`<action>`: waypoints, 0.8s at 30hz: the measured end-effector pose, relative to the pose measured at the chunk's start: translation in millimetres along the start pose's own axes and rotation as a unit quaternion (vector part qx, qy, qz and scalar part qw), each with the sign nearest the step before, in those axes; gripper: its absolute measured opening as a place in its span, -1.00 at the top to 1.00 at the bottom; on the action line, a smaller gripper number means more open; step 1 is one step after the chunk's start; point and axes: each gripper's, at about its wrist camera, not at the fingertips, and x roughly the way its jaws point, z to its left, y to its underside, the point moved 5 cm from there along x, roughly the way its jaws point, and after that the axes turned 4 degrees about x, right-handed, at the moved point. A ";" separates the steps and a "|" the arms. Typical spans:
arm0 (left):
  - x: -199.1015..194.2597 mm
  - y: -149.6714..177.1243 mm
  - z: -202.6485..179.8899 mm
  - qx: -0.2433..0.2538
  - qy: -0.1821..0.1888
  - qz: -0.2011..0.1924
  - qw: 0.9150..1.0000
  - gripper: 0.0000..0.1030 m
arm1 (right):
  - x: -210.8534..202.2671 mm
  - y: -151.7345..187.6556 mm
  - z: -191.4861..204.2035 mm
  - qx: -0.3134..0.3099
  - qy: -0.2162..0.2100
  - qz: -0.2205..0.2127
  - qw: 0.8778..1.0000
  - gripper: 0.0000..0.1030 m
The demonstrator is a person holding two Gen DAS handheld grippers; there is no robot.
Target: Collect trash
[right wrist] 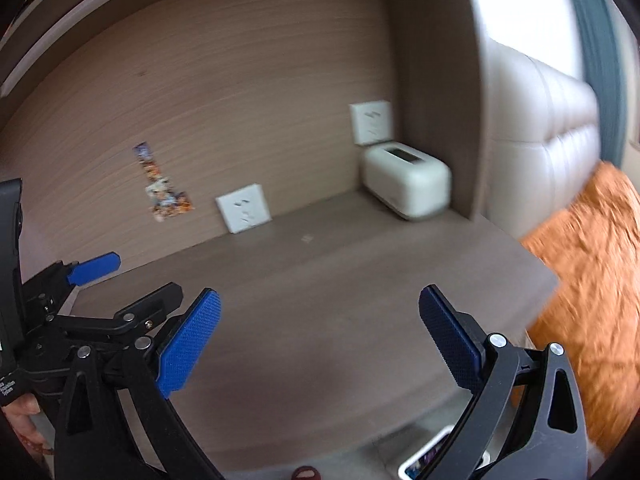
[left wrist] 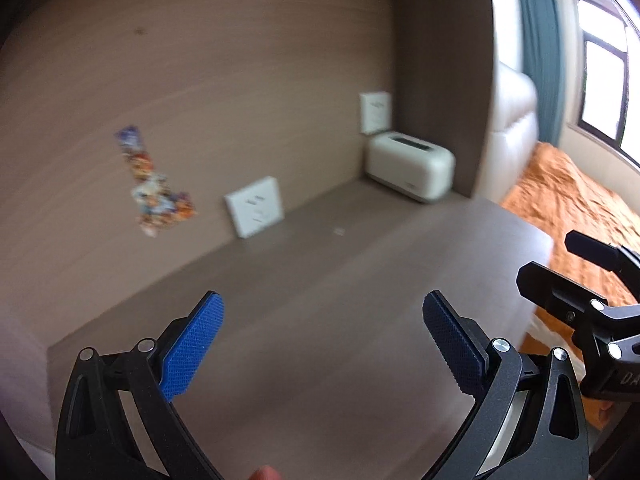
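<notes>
Nearest the cameras, the left gripper [left wrist: 322,340] and the right gripper [right wrist: 320,336] hover side by side over a brown wooden tabletop [right wrist: 320,300], each with its blue-padded jaws spread wide and gripping nothing. Below the table's front edge, behind the right gripper's frame, a white container [right wrist: 420,458] shows only in part; something colourful sits inside it, too hidden to identify. Farther back on the tabletop lies a tiny pale scrap [left wrist: 339,231], the only loose bit in sight, well apart from both grippers. Beyond it, a white wall socket [left wrist: 254,207] sits low on the wooden back panel, with a strip of colourful stickers [left wrist: 154,184] to its left. Farthest back, a cream box-shaped appliance [left wrist: 410,167] stands in the corner.
</notes>
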 end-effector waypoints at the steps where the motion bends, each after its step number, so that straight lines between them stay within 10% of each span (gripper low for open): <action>1: -2.9 -0.3 9.0 -0.001 -0.014 -0.008 1.000 -0.90 | 3.4 -3.2 8.6 -0.007 -0.005 -0.002 1.000 -0.92; 6: -12.1 -2.6 49.1 -0.023 -0.060 -0.028 0.998 -0.90 | 18.8 -17.0 49.1 -0.034 -0.027 -0.013 0.999 -0.92; 24: 6.1 1.6 103.2 -0.050 -0.033 -0.019 0.998 -0.90 | 49.6 -26.4 102.4 -0.046 -0.016 0.001 0.999 -0.92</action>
